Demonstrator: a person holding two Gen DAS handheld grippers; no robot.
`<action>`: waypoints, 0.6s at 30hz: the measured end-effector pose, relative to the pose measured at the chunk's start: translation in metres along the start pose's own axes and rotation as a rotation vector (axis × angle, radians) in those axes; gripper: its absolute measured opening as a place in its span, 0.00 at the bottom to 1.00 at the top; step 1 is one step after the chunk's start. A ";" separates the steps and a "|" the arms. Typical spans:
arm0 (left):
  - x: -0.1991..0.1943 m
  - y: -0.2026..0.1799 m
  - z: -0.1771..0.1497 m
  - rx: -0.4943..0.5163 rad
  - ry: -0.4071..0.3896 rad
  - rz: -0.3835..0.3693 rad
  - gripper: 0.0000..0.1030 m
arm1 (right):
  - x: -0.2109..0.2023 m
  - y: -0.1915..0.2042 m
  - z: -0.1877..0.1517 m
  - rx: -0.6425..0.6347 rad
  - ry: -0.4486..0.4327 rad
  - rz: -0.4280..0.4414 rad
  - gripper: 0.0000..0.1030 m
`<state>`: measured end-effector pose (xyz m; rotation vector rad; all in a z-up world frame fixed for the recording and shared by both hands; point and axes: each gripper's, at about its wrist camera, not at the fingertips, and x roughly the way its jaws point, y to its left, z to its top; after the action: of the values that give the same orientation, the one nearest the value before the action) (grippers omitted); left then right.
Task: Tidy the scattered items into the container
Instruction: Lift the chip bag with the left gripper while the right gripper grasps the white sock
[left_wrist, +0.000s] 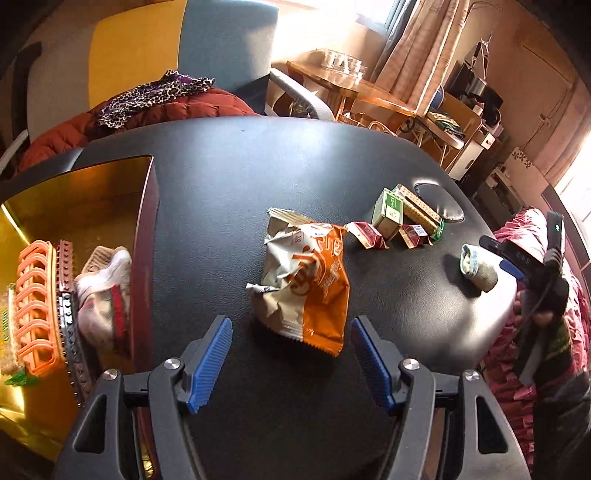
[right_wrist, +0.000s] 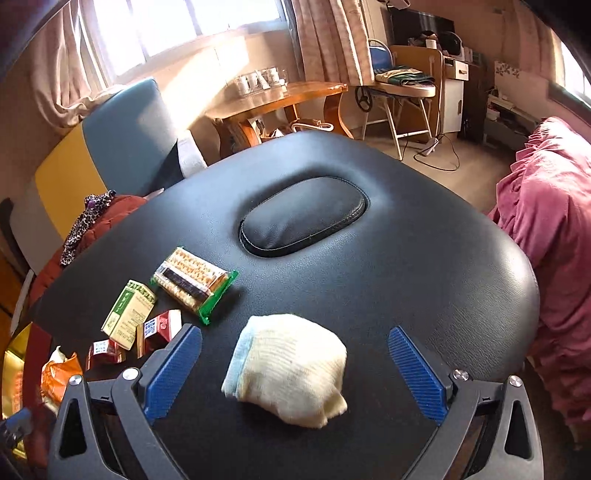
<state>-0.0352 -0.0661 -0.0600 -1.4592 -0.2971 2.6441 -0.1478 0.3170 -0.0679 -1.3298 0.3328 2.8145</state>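
Observation:
A crumpled orange and white snack bag (left_wrist: 304, 284) lies on the black padded table (left_wrist: 240, 177), just ahead of my open left gripper (left_wrist: 291, 363), whose blue pads stand apart and hold nothing. At the left a gold box (left_wrist: 55, 210) holds an orange rack (left_wrist: 37, 306), a studded strip and a sock (left_wrist: 105, 291). My right gripper (right_wrist: 295, 373) is open around a rolled cream sock (right_wrist: 291, 373); the pads (right_wrist: 417, 373) stand clear of it. Left of that sock lie a cracker pack (right_wrist: 194, 282), a green and cream box (right_wrist: 127, 314) and small red cartons (right_wrist: 159, 332).
An oval cushion (right_wrist: 304, 214) is set into the table beyond the sock. A pink blanket (right_wrist: 546, 229) lies off the right edge. A rust jacket with a leopard cloth (left_wrist: 155, 96) sits behind the table on a chair. A wooden table (right_wrist: 280, 96) stands farther back.

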 end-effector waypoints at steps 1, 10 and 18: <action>-0.002 0.001 -0.001 0.003 -0.002 0.006 0.66 | 0.005 0.002 0.000 -0.005 0.012 -0.006 0.99; 0.007 -0.024 0.023 0.127 -0.018 0.007 0.69 | -0.009 0.036 -0.040 -0.083 0.069 0.159 0.99; 0.037 -0.044 0.046 0.222 0.010 0.050 0.69 | -0.053 0.020 -0.057 -0.017 -0.024 0.175 0.99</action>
<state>-0.0938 -0.0214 -0.0571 -1.4256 0.0342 2.6062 -0.0725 0.2908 -0.0594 -1.3307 0.4468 2.9780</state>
